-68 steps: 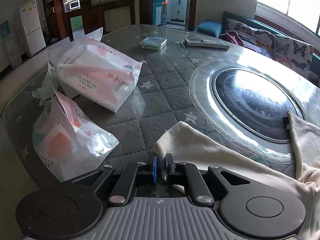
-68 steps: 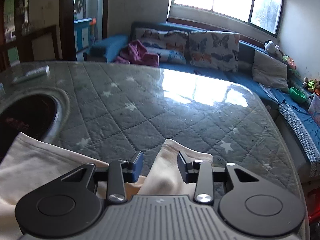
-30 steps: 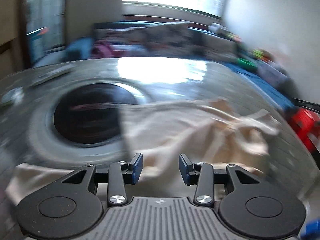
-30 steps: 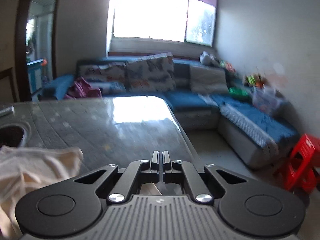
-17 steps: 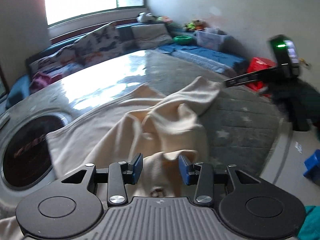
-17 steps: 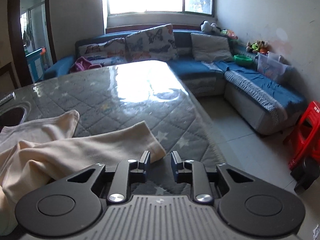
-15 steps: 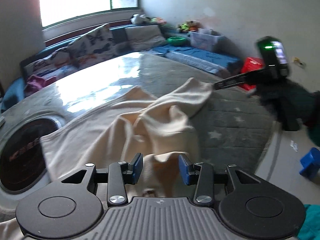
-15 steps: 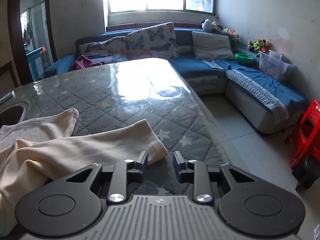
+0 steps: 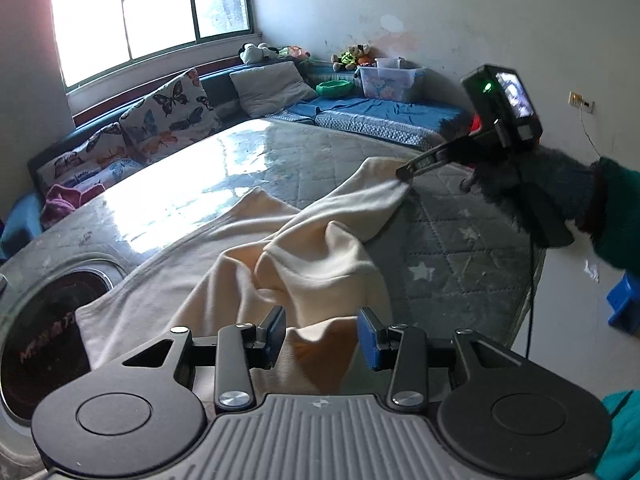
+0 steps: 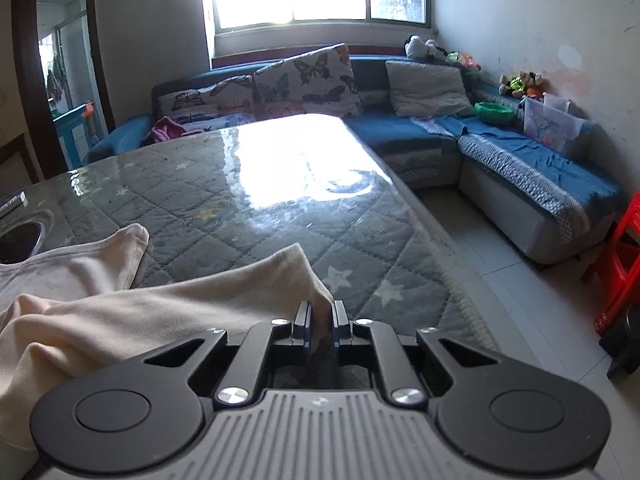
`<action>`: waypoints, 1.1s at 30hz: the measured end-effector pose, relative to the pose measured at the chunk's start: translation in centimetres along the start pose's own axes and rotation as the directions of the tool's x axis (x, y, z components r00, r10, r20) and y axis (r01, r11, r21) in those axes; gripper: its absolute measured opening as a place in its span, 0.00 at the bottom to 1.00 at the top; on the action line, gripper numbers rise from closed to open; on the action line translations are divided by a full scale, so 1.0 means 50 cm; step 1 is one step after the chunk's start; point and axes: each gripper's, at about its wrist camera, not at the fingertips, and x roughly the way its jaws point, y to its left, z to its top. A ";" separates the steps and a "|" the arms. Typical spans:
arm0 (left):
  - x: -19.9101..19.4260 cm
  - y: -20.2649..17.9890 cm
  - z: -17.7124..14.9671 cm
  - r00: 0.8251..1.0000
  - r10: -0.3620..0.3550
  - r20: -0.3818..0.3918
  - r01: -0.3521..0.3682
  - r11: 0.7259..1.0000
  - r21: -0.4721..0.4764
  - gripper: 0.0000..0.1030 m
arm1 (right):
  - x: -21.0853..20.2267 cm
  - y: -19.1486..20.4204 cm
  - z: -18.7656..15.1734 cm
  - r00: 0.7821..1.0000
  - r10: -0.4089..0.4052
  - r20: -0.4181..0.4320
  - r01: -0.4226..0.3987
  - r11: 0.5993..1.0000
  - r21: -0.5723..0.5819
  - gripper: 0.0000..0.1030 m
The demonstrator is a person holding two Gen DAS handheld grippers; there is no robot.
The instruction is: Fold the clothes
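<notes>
Cream shirt [image 9: 280,252] lies rumpled on the quilted table [image 10: 248,216].
My right gripper [image 10: 319,322] pinches its corner near the table edge; my left gripper [image 9: 321,334] stands spread over a raised fold.

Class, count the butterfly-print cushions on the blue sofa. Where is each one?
2. One butterfly cushion leans upright against the sofa back below the window; the other lies lower to its left. More may be hidden.

One cream garment [image 9: 312,256], two tongs [image 9: 321,334] [image 10: 319,320], two butterfly cushions [image 10: 308,80], one red stool [image 10: 618,264]
</notes>
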 end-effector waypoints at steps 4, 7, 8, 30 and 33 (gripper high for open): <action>0.004 0.009 -0.008 1.000 0.002 -0.008 -0.002 0.997 0.074 0.40 | -0.027 -0.008 0.007 0.999 -0.014 0.042 0.014 1.000 0.004 0.08; 0.016 0.001 -0.016 1.000 -0.002 -0.001 0.002 0.987 0.159 0.38 | -0.049 -0.010 0.016 0.997 -0.025 0.073 0.025 1.000 -0.003 0.07; 0.022 -0.002 -0.019 1.000 -0.008 -0.001 0.008 0.983 0.181 0.37 | -0.055 -0.010 0.019 0.996 -0.028 0.081 0.029 1.000 -0.008 0.07; -0.037 -0.017 -0.047 0.973 -0.225 0.054 0.213 0.962 0.170 0.02 | -0.177 -0.039 0.017 0.950 -0.185 0.250 0.198 0.980 -0.029 0.07; -0.035 -0.023 -0.057 0.961 -0.276 0.025 0.267 0.946 0.183 0.02 | -0.179 -0.054 0.002 0.945 -0.227 0.236 0.239 0.971 -0.020 0.07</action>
